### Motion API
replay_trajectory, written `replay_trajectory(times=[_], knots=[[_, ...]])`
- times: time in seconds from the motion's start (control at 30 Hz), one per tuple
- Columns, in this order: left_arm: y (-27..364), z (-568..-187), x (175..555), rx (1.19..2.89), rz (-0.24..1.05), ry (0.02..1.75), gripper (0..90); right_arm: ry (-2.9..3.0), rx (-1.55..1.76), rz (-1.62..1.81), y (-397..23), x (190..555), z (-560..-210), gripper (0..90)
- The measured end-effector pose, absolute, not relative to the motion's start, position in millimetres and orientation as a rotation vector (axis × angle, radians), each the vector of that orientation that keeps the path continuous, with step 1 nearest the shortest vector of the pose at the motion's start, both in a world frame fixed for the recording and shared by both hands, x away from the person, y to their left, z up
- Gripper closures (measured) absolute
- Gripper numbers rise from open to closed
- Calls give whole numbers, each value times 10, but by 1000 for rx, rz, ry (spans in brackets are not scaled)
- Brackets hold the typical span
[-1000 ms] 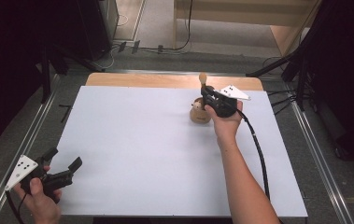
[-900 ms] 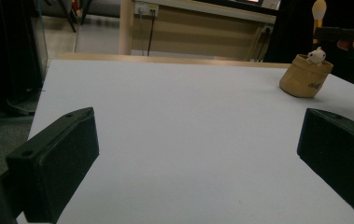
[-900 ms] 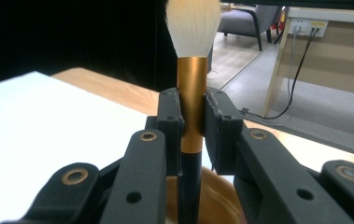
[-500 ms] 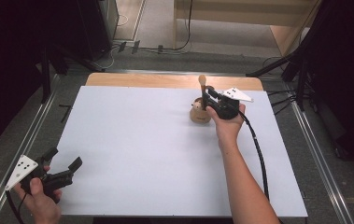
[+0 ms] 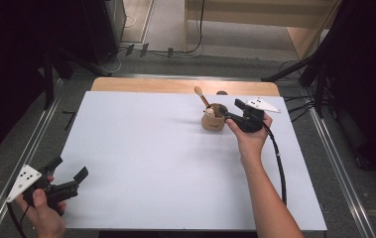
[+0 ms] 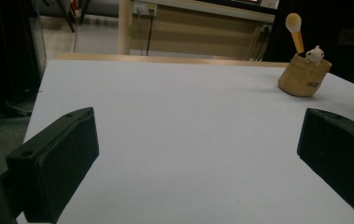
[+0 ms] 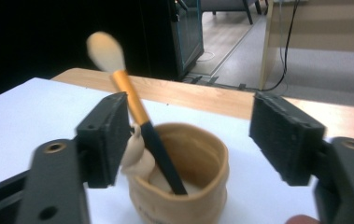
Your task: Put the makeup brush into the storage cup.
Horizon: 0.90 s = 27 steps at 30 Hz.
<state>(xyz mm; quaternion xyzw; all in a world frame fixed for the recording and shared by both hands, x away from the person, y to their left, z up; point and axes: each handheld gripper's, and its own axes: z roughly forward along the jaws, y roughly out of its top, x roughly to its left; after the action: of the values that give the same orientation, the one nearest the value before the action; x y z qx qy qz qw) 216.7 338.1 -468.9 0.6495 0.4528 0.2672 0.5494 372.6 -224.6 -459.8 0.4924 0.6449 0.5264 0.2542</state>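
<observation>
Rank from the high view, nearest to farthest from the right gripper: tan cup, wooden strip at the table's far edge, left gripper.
1. tan cup, just left of the right gripper, whose jaws have just been opening
2. wooden strip, along the table's far edge
3. left gripper, near-left corner of the table

White table (image 5: 151, 148) w/ wood strip (image 5: 141, 85) along far edge. Metal rails (image 5: 36, 139) either side. Grey floor beyond, w/ black cables (image 5: 175, 49) & power strip (image 5: 136, 49). Wood cabinet (image 5: 255, 15) at back. Dark stands at both sides.
</observation>
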Motion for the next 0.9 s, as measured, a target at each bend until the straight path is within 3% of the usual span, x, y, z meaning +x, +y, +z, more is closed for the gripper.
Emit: replay_trajectory(times=[0.3, 0.9], knots=[[3363, -4691, 2167, 1545, 633, 1069, 0, 1816, 1380, 1404, -2408, 3493, -4607, 0], [3342, -4689, 2164, 1549, 632, 1067, 0, 1837, 1352, 1380, -2607, 3052, -4692, 0]])
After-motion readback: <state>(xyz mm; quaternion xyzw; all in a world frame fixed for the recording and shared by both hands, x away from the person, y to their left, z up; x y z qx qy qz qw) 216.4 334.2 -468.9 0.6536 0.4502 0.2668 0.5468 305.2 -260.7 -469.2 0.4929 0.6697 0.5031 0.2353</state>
